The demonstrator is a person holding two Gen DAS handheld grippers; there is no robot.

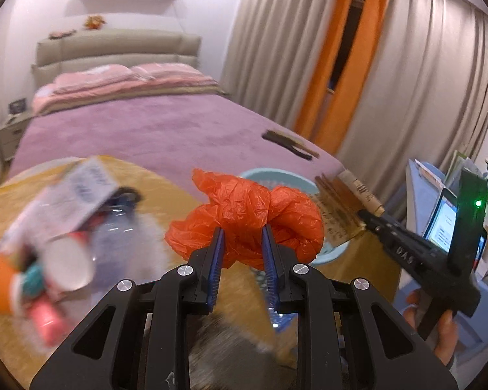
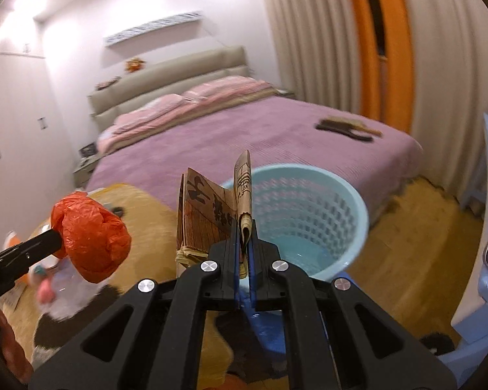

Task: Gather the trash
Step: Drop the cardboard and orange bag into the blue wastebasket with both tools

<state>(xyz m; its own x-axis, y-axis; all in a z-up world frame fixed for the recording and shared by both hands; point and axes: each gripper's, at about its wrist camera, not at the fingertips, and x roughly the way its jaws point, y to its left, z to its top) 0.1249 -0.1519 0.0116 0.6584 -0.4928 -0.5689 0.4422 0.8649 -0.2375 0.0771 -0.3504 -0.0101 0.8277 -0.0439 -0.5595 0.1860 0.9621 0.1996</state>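
Dead center of the left wrist view: crumpled orange plastic bag point(image 1: 244, 214), pinched between the jaws of the left gripper point(image 1: 243, 239), hanging in front of the light blue mesh basket point(image 1: 276, 178). Over in the right wrist view, folded brown printed paper point(image 2: 211, 214) clamped tight in the right gripper point(image 2: 243, 243), jaws nearly pressed together on it, right at the basket's near rim. Lower left, blurry pile of bottles and wrappers point(image 1: 58, 237) on the yellow-covered table point(image 1: 166, 182). Behind everything, purple bed point(image 1: 153, 130), with some dark flat item point(image 1: 289, 143) near its right edge, too blurred to tell.
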